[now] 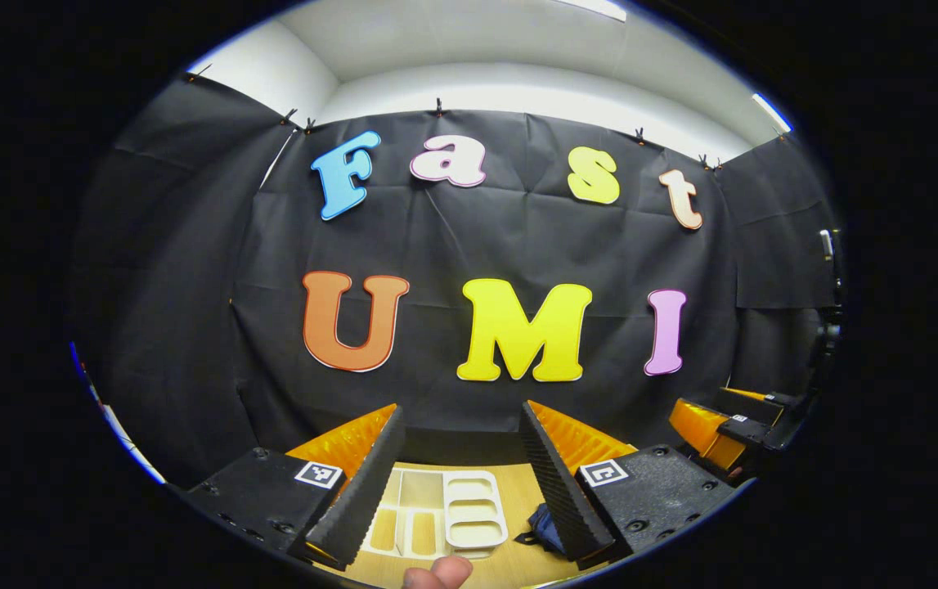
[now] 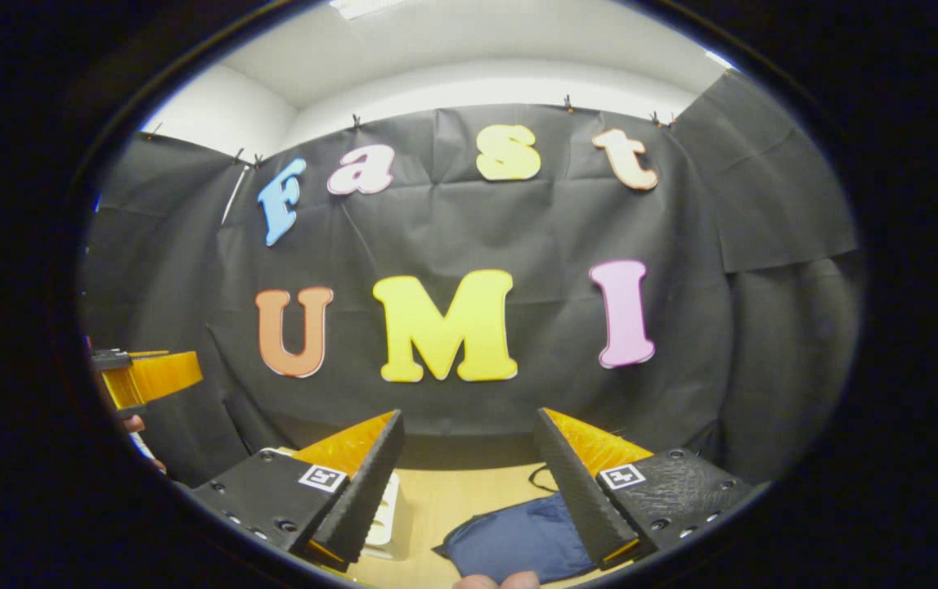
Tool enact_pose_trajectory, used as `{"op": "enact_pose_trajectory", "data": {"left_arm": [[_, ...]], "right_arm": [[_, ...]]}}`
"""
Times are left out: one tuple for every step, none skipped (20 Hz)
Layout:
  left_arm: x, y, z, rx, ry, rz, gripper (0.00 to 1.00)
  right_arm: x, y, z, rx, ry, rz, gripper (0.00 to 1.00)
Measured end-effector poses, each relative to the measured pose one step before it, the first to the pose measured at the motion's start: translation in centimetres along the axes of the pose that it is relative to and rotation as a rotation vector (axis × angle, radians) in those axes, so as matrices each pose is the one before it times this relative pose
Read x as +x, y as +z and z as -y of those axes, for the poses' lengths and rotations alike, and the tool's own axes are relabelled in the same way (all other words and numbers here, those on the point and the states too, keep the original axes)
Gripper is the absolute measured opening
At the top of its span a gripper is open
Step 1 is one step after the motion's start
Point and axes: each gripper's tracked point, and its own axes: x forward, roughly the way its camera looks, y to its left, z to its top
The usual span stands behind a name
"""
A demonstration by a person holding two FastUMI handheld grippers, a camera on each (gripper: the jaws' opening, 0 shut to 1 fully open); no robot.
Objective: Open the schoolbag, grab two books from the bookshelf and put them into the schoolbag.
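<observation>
- Blue cloth of the schoolbag (image 2: 518, 544) lies flat on the wooden table (image 2: 469, 499), low between the fingers of the right tongs (image 2: 469, 483), a bit toward the right finger, so I think that hand is set to reach it first
- Right tongs are spread wide and hold nothing
- Left tongs (image 1: 460, 470) are spread wide too, with nothing in them
- White shelf (image 1: 444, 515) lies on the table just under and between the left tongs' fingers; I cannot make out any books in it
- A corner of the bag (image 1: 546, 528) peeks out beside the left tongs' right finger
- Both tongs are held up high, looking at the wall, so nothing has been touched yet
- A fingertip (image 1: 436, 573) shows under the left tongs
</observation>
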Motion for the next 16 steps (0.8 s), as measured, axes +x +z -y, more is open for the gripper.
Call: {"op": "enact_pose_trajectory", "data": {"left_arm": [[0.051,0.298,0.075,0.00335,-0.00036,0.00775,0.9],[-0.136,0.203,0.028,0.00498,-0.00056,0.00828,0.9],[-0.041,0.263,0.032,0.00438,0.00039,0.01007,0.9],[0.139,0.222,-0.045,0.00364,-0.00006,0.00626,0.9],[0.27,0.099,0.02,0.00181,0.00113,0.00344,0.89],[0.199,-0.041,0.101,0.00253,0.00143,-0.0013,0.89],[-0.019,-0.091,0.079,0.00056,0.00126,-0.00204,0.89],[0.01,-0.075,0.09,0.00069,-0.00344,-0.00448,0.89],[0.036,-0.018,0.11,0.00024,-0.00196,-0.00344,0.89],[-0.005,-0.053,0.008,0.00153,-0.00237,-0.00461,0.89],[0.155,0.011,0.082,0.00093,-0.00211,-0.00285,0.89],[-0.021,-0.036,0.054,0.001,-0.00253,-0.00132,0.9],[-0.046,0.009,0.037,-0.00043,-0.00281,-0.00073,0.89],[-0.138,0.05,0.095,0.00019,-0.00155,0.00082,0.9],[-0.088,0.091,0.08,0.001,-0.00275,-0.00107,0.9],[-0.019,-0.047,-0.081,0.00057,-0.00038,-0.00068,0.9]], "right_arm": [[-0.558,0.742,-0.241,-0.00016,0.00406,0.02044,0.93],[-0.172,0.391,-0.197,0.00003,0.00156,0.01112,0.93],[0.147,0.126,0.199,0.00081,-0.00448,0.00992,0.94],[-0.086,0.241,0.189,0.00115,-0.00484,0.00218,0.94],[0.029,0.024,0.195,0.00327,-0.0048,0.00069,0.96],[-0.072,0.106,0.231,0.00341,-0.00591,0.00112,0.96],[0.039,0.128,0.072,0.00264,-0.0051,0.00395,0.96],[0.111,0.054,0.14,-0.00257,-0.00493,0.00369,0.99],[-0.094,0.16,0.068,-0.00359,-0.00065,0.00245,0.96],[-0.057,-0.007,-0.031,-0.00559,-0.00021,0.00229,0.96],[-0.023,0.064,0.058,-0.001,-0.00061,0.00304,0.97],[-0.069,0.126,0.057,0.00253,-0.00184,0.00302,0.96],[-0.028,0.081,0.045,0.00277,-0.00202,0.00238,0.96],[-0.048,-0.015,0.058,-0.00055,-0.00189,0.00175,0.96],[-0.054,0.098,0.035,0.00077,-0.0024,0.00187,0.96],[-0.071,0.028,-0.006,0.0011,0.00073,-0.00124,0.96]]}}
